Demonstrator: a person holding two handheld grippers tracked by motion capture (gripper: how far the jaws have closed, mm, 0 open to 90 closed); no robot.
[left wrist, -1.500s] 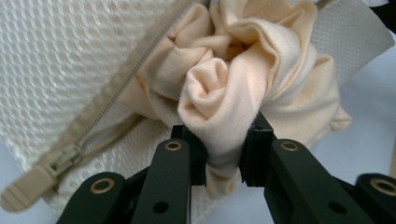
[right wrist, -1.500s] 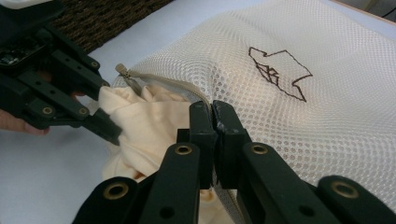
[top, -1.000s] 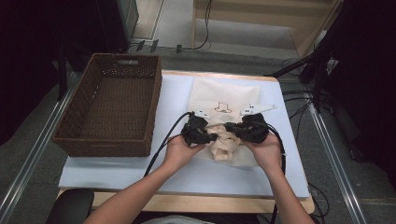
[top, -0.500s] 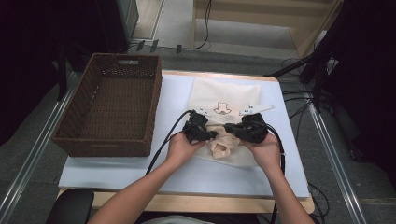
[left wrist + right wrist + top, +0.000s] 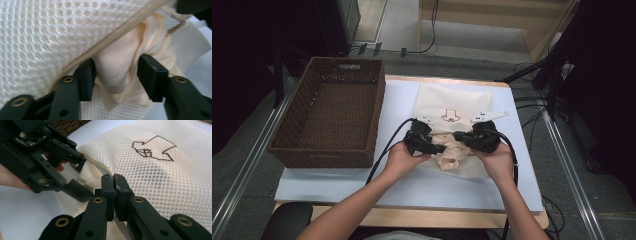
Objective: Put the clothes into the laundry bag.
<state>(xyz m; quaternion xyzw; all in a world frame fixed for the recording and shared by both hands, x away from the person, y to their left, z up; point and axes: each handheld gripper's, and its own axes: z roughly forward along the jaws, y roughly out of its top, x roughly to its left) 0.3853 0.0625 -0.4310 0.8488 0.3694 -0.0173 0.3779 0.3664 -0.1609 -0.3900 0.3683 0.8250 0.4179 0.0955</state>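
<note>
A white mesh bag [image 5: 452,102] with a drawn arrow lies flat on the table, its zip edge [image 5: 112,40] lifted at the near end. A bunched beige cloth [image 5: 451,152] sits at that opening. My left gripper [image 5: 439,148] comes at it from the left. Its jaws have just been opening and now stand apart, with a fold of the beige cloth [image 5: 120,65] between them [image 5: 116,75]. My right gripper [image 5: 114,180] is shut on the mesh bag's edge [image 5: 105,170] and holds it up. The left gripper [image 5: 85,177] shows there too, against the cloth [image 5: 87,180].
A dark wicker basket [image 5: 332,107] stands at the table's left, with nothing visible inside it. A white sheet [image 5: 402,185] covers the tabletop. Black cables [image 5: 384,150] trail from both grippers toward the person. Metal rails run along both sides of the table.
The left gripper's jaws look slightly wider apart around the beige cloth. Both hands and the bag stay about where they were.
</note>
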